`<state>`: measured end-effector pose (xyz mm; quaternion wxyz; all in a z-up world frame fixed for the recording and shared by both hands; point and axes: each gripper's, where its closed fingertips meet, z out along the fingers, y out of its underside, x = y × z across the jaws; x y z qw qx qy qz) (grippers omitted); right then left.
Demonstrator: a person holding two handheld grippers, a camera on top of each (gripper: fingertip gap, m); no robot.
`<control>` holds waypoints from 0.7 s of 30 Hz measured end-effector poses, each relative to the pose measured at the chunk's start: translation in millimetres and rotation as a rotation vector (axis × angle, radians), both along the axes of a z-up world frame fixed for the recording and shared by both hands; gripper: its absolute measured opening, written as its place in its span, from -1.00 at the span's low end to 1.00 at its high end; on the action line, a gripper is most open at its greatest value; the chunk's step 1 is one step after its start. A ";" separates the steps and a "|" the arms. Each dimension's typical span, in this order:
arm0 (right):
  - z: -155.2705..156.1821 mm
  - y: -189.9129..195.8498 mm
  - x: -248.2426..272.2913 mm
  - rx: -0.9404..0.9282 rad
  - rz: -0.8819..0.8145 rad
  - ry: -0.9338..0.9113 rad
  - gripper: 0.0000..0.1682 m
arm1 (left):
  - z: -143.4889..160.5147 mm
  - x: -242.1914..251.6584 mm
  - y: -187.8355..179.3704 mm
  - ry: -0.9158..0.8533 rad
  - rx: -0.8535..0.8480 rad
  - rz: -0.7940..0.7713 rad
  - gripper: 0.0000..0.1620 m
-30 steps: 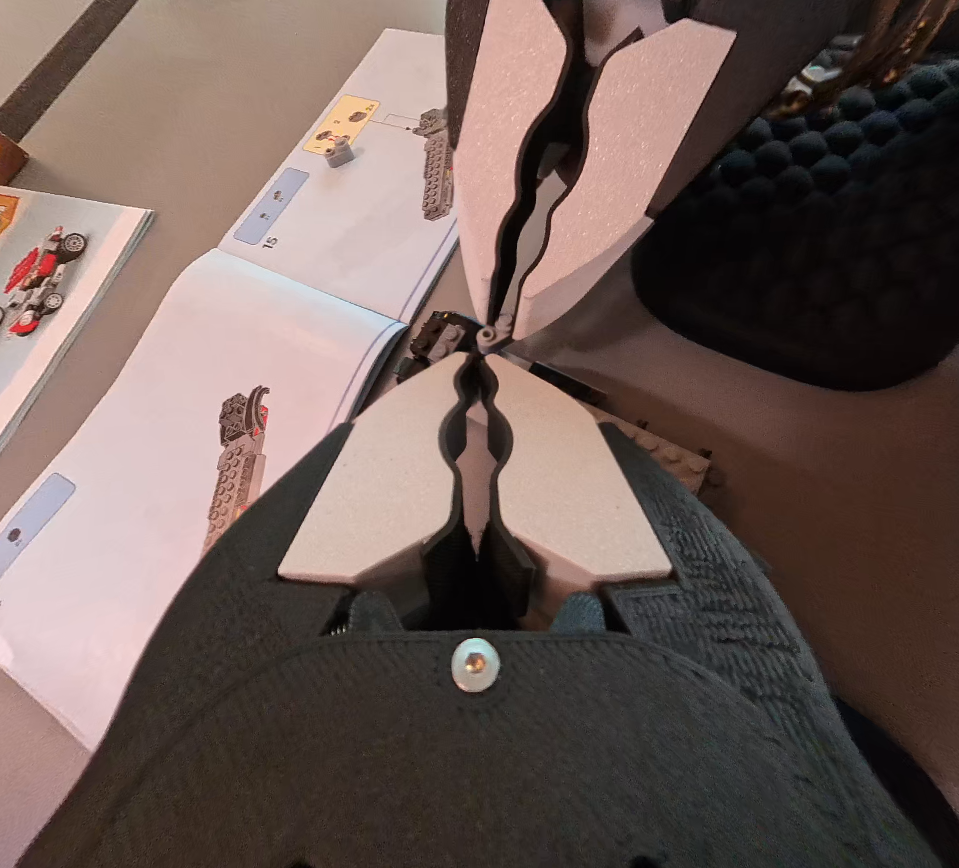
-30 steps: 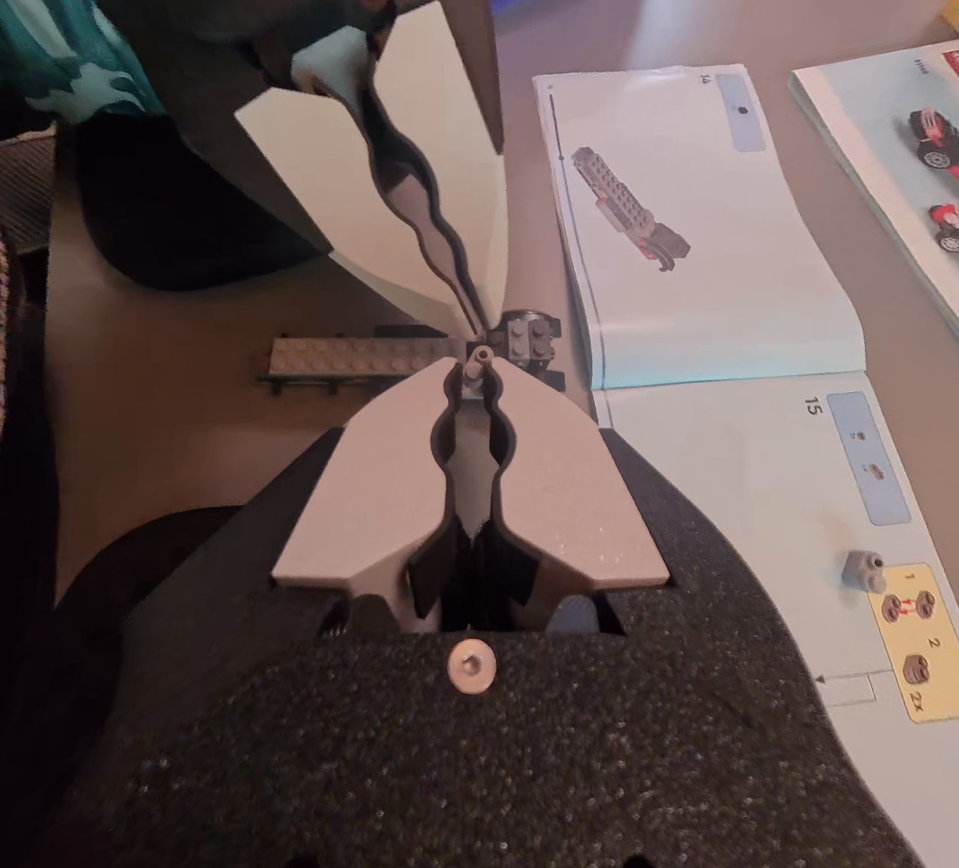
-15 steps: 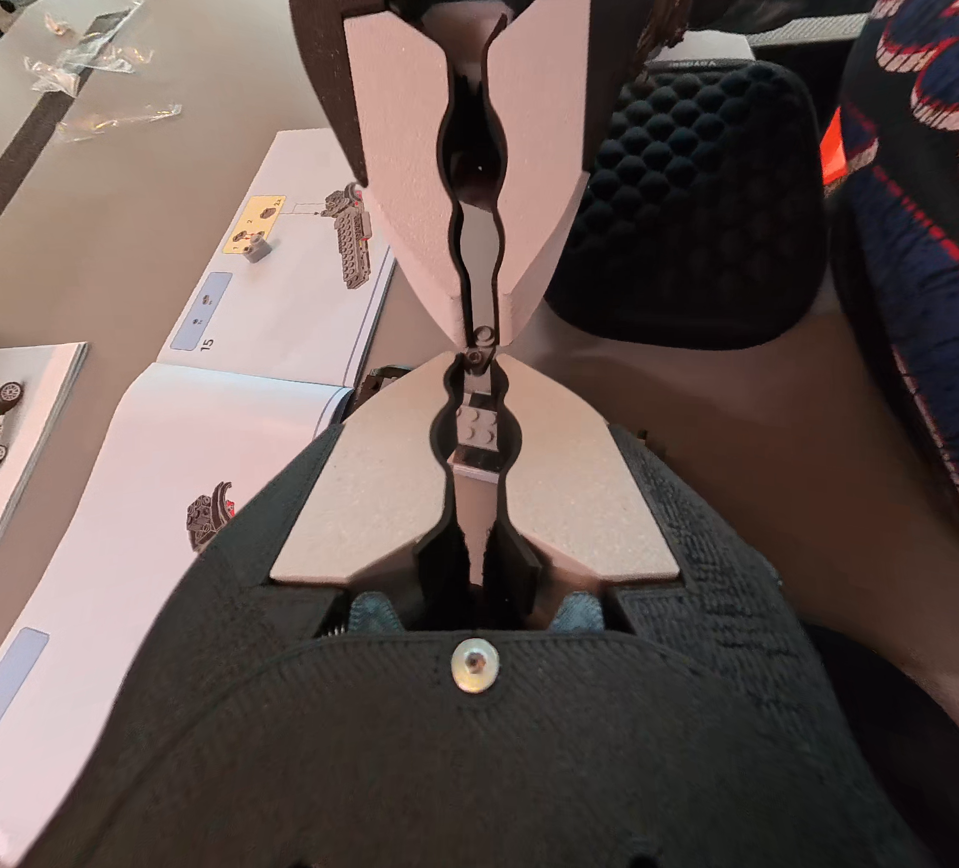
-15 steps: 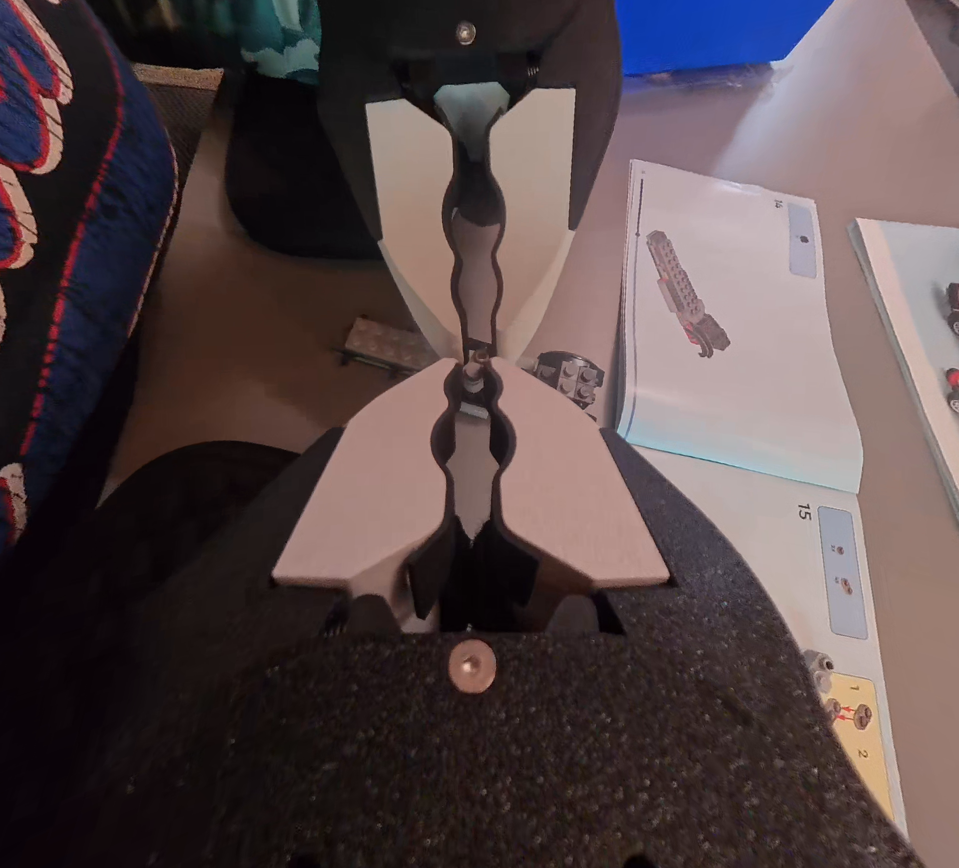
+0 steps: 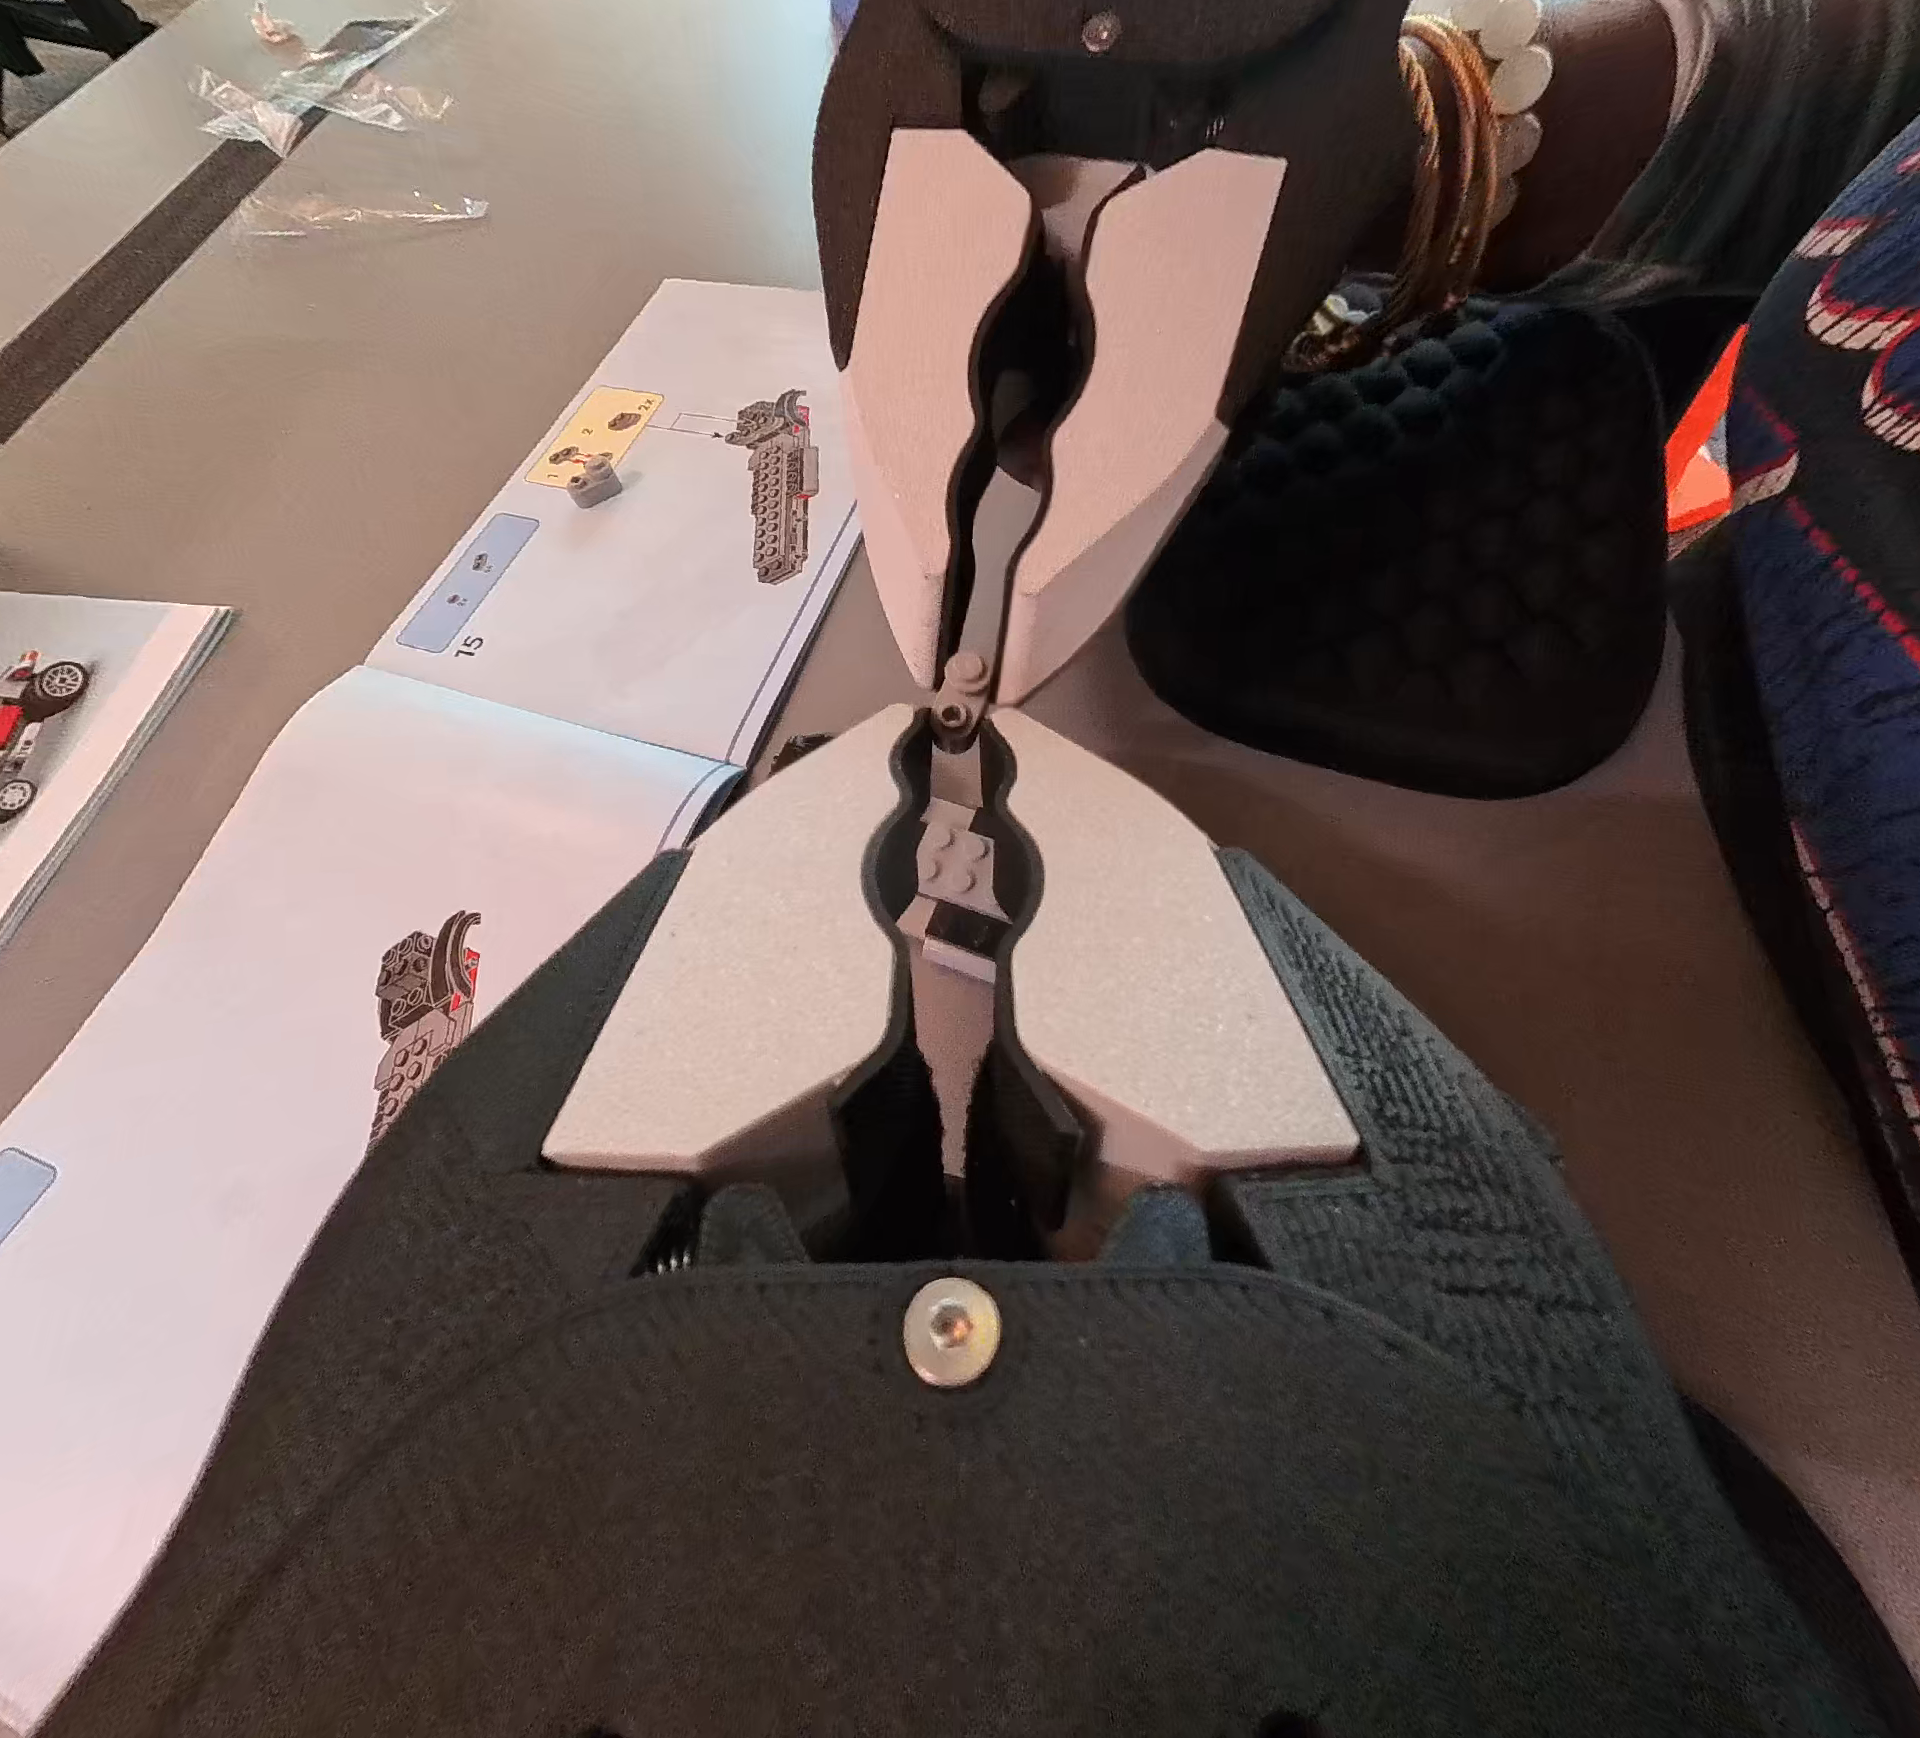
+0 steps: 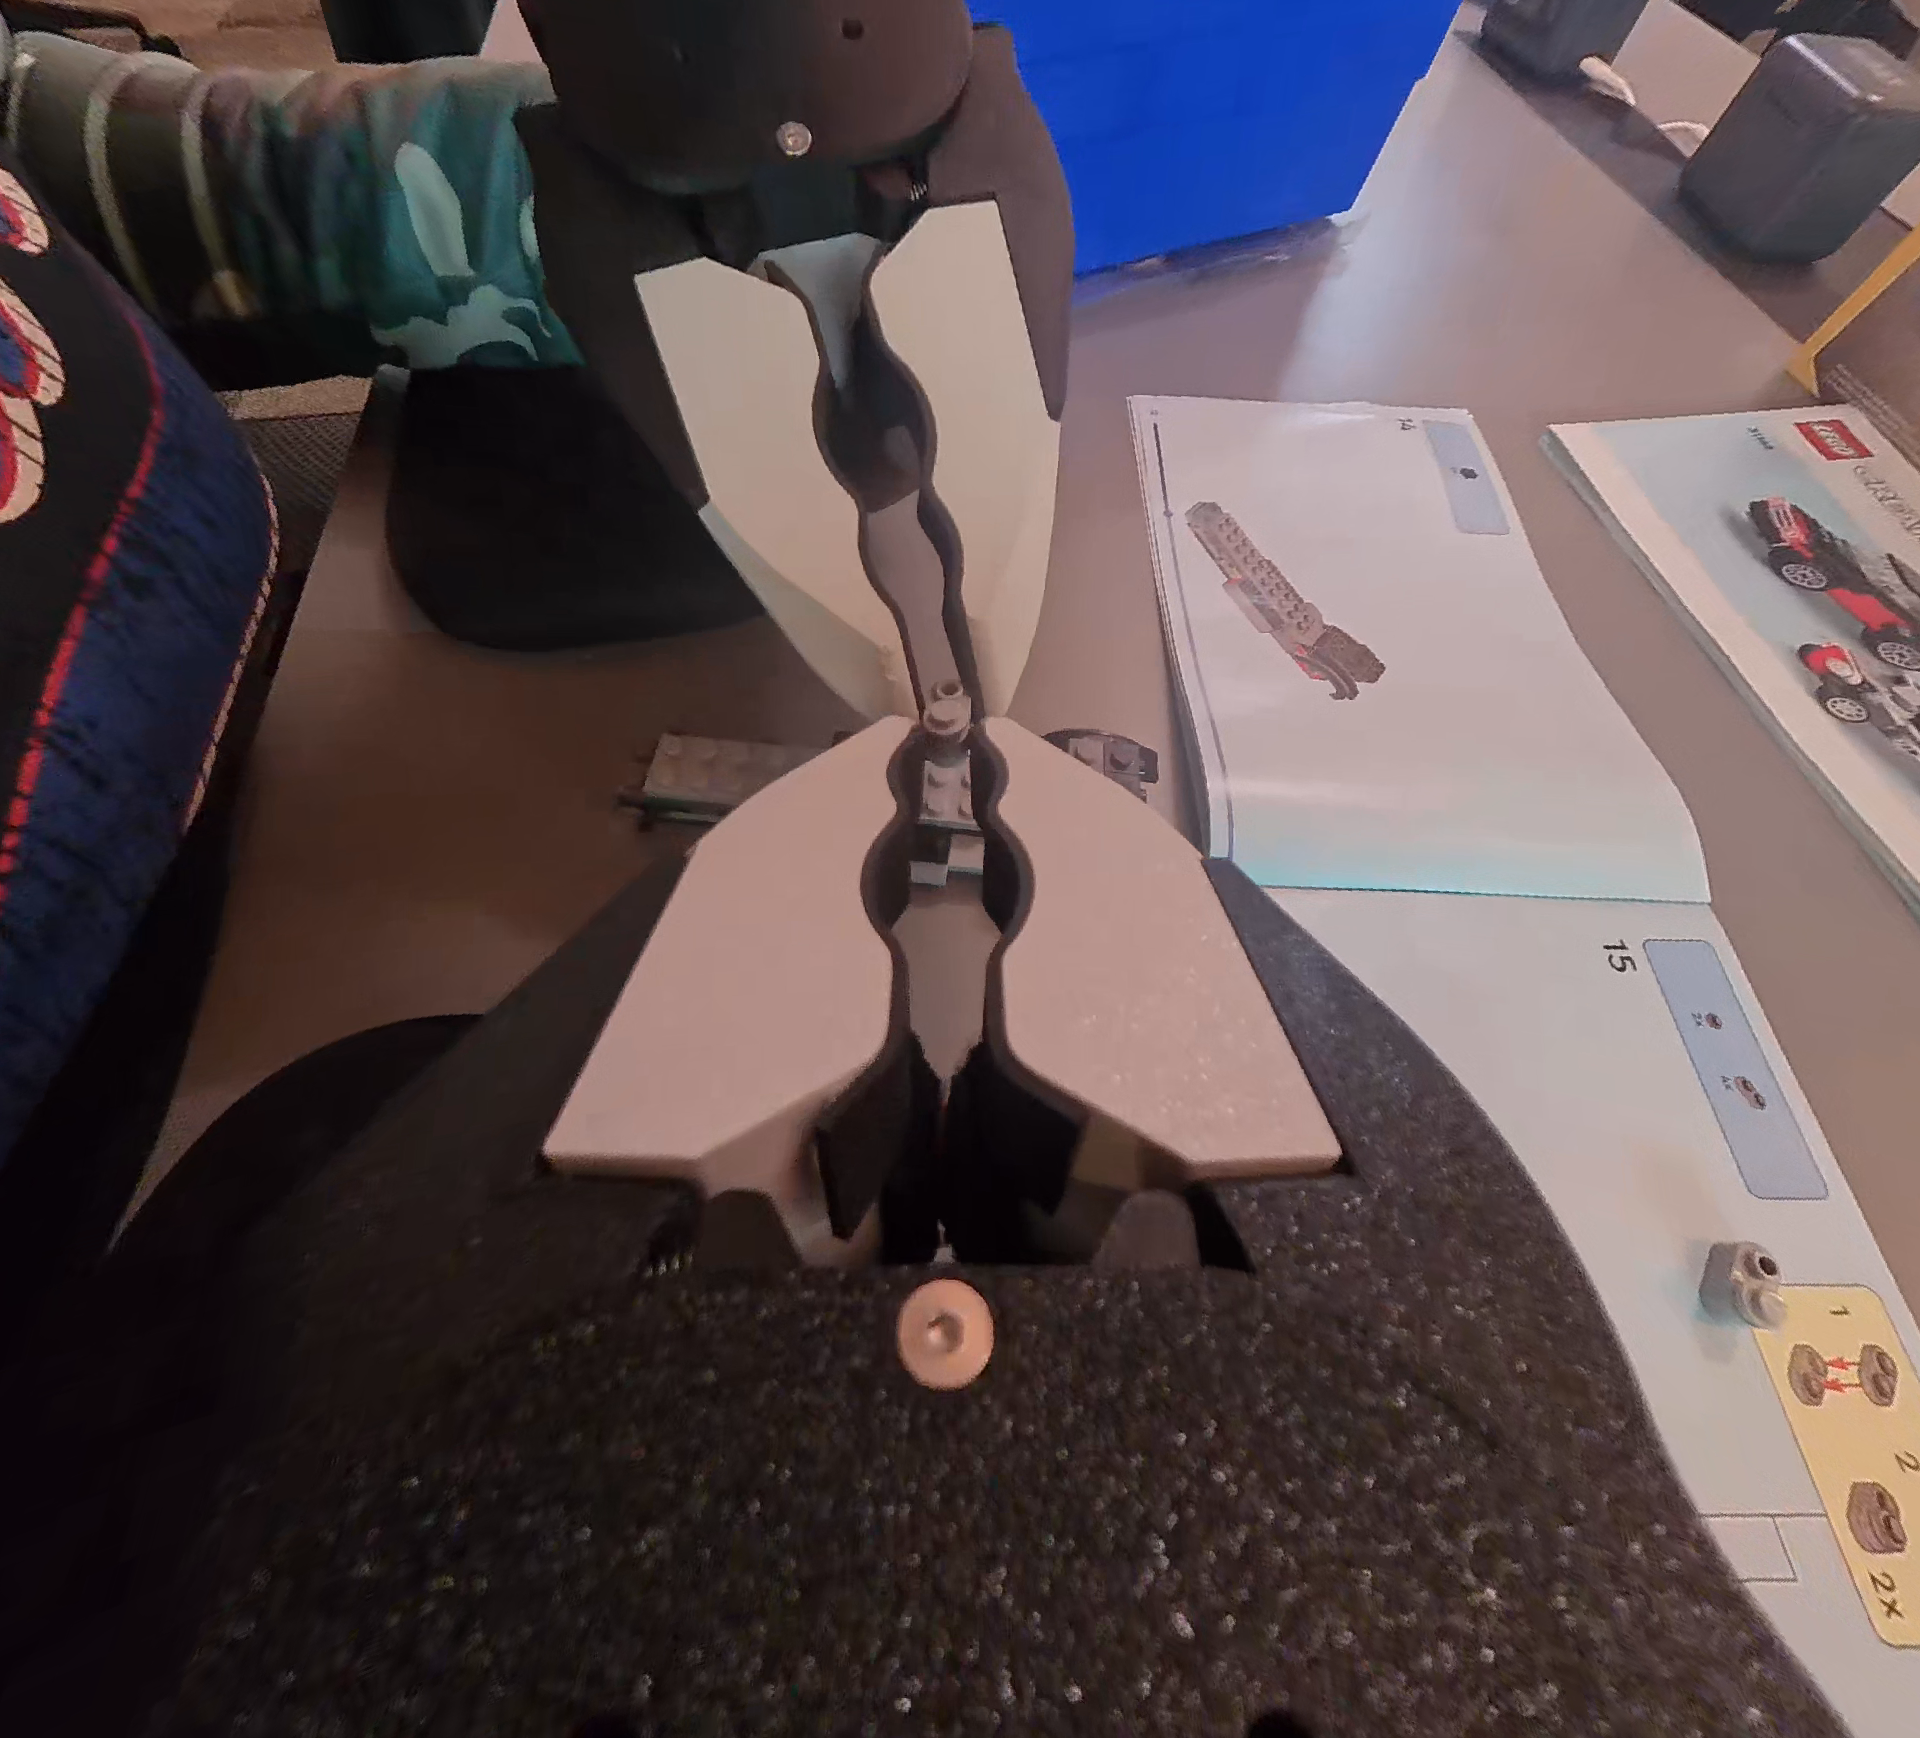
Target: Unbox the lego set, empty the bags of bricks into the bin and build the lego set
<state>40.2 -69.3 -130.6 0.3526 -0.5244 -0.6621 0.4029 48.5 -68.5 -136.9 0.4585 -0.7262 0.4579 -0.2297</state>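
My left gripper (image 5: 954, 724) is shut on a small dark round piece (image 5: 954, 717). My right gripper (image 6: 948, 732) is shut on a small grey round piece (image 6: 948, 718). The two grippers meet tip to tip above the table, and the two pieces touch. The right gripper (image 5: 971, 675) comes in from the top of the left wrist view, the left gripper (image 6: 940, 689) from the top of the right wrist view. The partly built grey lego model (image 6: 707, 769) lies on the table under the tips and shows through the finger gap (image 5: 961, 857).
An open instruction booklet (image 5: 582, 566) lies beside the model, with a loose grey brick (image 6: 1745, 1283) on its page. A second booklet (image 6: 1766, 597) lies beyond it. The blue bin (image 6: 1195, 26) stands behind. Empty plastic bags (image 5: 312, 78) lie far off. A black quilted pad (image 5: 1455, 545) sits nearby. The tips of both grippers are at nearly the same place. The loose grey brick (image 6: 1745, 1283) is about equally far from each gripper, around 20 centimetres. It is also in sight in the left wrist view (image 5: 591, 482).
Both grippers have risen from the table, still tip to tip with their small pieces. The model that was at tip level now lies below them, and more of the room shows.
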 end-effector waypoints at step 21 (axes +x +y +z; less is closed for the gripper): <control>-16.1 7.6 -6.7 -0.006 -0.040 -0.019 -0.91 | -12.4 -9.3 7.1 0.025 -0.024 0.031 -0.90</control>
